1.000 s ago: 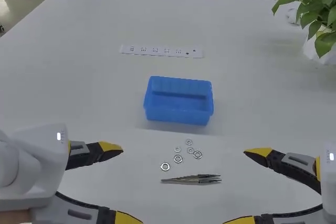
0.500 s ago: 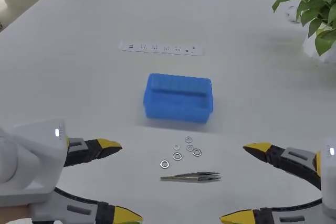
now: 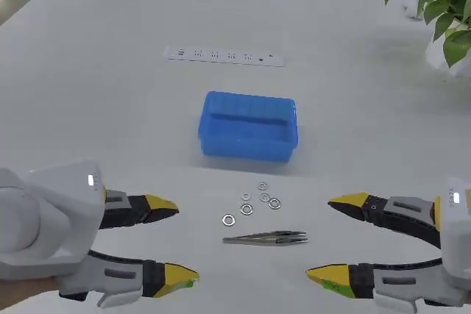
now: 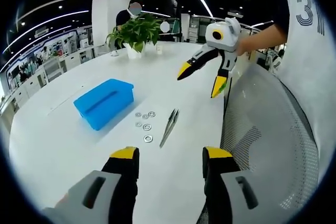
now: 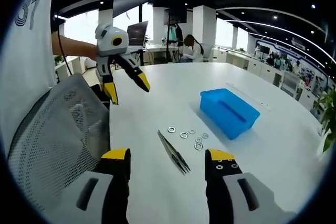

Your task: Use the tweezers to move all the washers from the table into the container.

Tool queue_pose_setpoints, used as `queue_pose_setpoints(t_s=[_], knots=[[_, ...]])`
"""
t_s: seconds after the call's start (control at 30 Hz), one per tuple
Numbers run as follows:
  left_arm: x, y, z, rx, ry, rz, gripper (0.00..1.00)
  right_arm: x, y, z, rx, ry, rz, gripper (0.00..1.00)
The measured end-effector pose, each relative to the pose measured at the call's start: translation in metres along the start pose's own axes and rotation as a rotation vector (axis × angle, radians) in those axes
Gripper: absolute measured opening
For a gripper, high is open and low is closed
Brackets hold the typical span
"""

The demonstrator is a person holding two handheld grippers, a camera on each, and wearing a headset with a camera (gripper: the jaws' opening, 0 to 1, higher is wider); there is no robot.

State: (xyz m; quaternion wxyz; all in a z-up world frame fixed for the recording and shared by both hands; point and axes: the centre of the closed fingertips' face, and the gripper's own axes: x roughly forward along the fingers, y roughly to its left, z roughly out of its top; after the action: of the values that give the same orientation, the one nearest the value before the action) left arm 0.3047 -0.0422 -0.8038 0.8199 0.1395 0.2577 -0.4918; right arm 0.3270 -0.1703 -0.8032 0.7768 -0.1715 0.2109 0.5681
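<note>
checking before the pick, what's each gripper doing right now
Left gripper: open, holding nothing.
Right gripper: open, holding nothing.

Our left claw (image 3: 184,243) has a rounded white body with a small lit lamp (image 3: 90,179) on top; its black jaws end in yellow tips, the lower one tinged green; our right claw (image 3: 321,238) is built the same; we wear a white shirt (image 4: 310,72) printed with dark numerals.
</note>
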Motion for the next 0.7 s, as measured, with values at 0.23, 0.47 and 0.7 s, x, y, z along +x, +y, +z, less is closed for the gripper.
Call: queue_pose_setpoints(t_s=[0.23, 0.47, 0.7], knots=[[0.016, 0.011, -0.011, -0.024, 0.045, 0.007, 0.47, 0.013, -0.003, -0.008, -0.032, 0.056, 0.028, 0.53], [0.035, 0.015, -0.012, -0.036, 0.059, -0.024, 0.43, 0.033, -0.005, -0.021, -0.058, 0.14, 0.082, 0.5], [0.061, 0.012, -0.02, -0.106, 0.074, -0.079, 0.41, 0.055, -0.011, -0.04, -0.12, 0.25, 0.139, 0.45]])
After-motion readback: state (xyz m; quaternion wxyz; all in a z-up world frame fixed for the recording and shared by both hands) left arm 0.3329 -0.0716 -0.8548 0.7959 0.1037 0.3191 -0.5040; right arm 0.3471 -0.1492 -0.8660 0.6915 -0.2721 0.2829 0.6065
